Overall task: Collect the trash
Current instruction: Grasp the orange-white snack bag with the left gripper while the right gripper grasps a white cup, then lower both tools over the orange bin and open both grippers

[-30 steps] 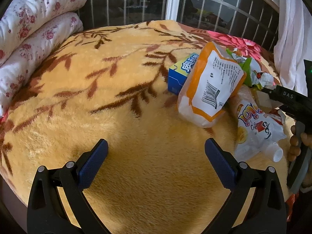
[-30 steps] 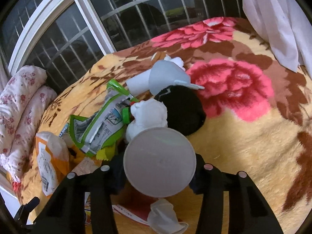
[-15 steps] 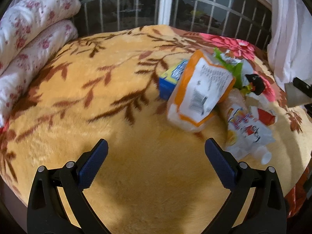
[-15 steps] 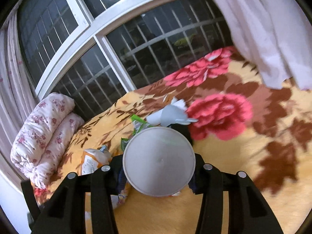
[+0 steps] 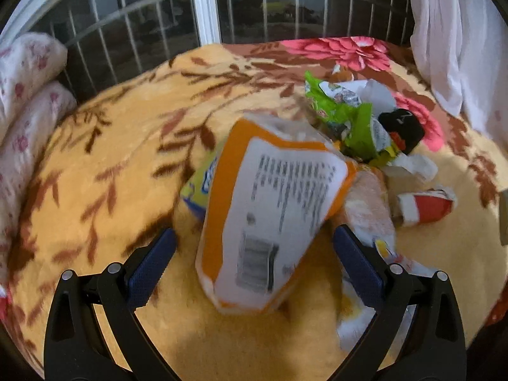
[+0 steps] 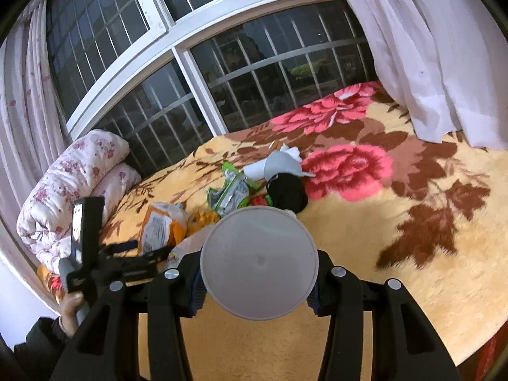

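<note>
A heap of trash lies on the yellow floral blanket (image 5: 104, 146). It includes an orange-and-white snack bag (image 5: 273, 216), a green wrapper (image 5: 346, 117), a black item (image 5: 401, 125), a red-and-white scrap (image 5: 425, 206) and a white drink pouch (image 5: 368, 219). My left gripper (image 5: 254, 254) is open, its blue pads on either side of the snack bag and not pressing on it. Raised above the bed's near side, my right gripper (image 6: 255, 292) is shut on a white paper cup (image 6: 258, 262) whose base faces the camera. The left gripper (image 6: 111, 260) shows there too, beside the snack bag (image 6: 160, 225).
A rolled floral quilt (image 6: 73, 184) lies at the left end of the bed. A barred window (image 6: 222, 73) runs behind the bed and a white curtain (image 6: 428, 47) hangs at the right. A blue-and-yellow box (image 5: 200, 187) sits behind the snack bag.
My left gripper has moved in on the pile, so the snack bag now stands between its fingers. My right gripper has risen and drawn back from the pile, still holding the cup.
</note>
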`<state>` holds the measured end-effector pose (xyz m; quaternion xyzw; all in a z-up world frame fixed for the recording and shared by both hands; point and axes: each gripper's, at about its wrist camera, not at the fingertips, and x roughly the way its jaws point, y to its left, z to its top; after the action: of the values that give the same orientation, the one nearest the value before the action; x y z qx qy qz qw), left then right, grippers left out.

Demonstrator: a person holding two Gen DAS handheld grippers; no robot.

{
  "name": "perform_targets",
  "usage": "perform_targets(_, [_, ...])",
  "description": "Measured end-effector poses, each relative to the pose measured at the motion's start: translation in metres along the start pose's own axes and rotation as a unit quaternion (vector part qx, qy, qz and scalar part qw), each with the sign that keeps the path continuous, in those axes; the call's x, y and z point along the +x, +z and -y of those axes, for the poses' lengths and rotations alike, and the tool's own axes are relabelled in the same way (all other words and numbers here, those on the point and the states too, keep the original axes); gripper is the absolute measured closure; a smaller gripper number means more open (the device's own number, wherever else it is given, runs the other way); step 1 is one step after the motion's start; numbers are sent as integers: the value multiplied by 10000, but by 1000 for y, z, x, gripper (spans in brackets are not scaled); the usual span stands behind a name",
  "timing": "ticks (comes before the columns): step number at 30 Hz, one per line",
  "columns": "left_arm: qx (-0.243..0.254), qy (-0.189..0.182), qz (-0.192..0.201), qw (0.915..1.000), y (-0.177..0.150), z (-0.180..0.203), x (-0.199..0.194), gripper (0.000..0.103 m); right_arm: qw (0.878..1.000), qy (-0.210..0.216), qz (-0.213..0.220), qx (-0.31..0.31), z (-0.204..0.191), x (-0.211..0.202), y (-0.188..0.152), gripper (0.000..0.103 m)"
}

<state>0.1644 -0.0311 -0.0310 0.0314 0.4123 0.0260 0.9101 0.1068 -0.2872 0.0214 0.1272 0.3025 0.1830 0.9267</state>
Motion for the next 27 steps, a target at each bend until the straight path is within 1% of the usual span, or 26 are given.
perform_targets(1, [68,70,65,9999,1,1,1,13,10000,-1,-17,-4,0,1,-2,55])
perform_targets(2, [144,104,119,9998,2,3,2,39,10000,6,-40,-8,0,3,-3,55])
perform_targets(3, [195,67,100,9997,3,4,4,49,10000,6,-71,4,1,5,-5,55])
perform_targets(4, [207,116,35,9997,5,3,8,56,10000,10,-83,20,1,5,-7,55])
perform_targets(5, [158,14,10,9999,5,1,9,66,9999,20,-98,45,2,6,-8,55])
perform_targets(7, [-10,-306,-35,9995,5,-6,8,72,9999,15,-93,76,2,5,-11,55])
perform_targets(8, [-83,-319,-7,9995,4,-8,5,75,9999,14,-80,72,1,4,-11,55])
perform_targets(12, [-232,-376,272,9987,-2,-15,-27,78,10000,8,-22,-30,-5,-3,-11,55])
perform_targets(16, [-416,-510,783,9948,-5,-27,-79,78,9999,79,88,-114,-13,-16,-8,55])
perform_targets(21, [-555,-678,1291,9878,-11,-39,-142,78,9991,200,173,-323,-31,-35,-9,55])
perform_targets(25, [-422,-729,1389,9867,-28,-30,-174,78,9980,383,102,-491,-45,-50,-17,55])
perform_targets(27, [-321,-874,1352,9864,-47,-20,-187,78,9964,473,3,-703,-53,-60,-27,55])
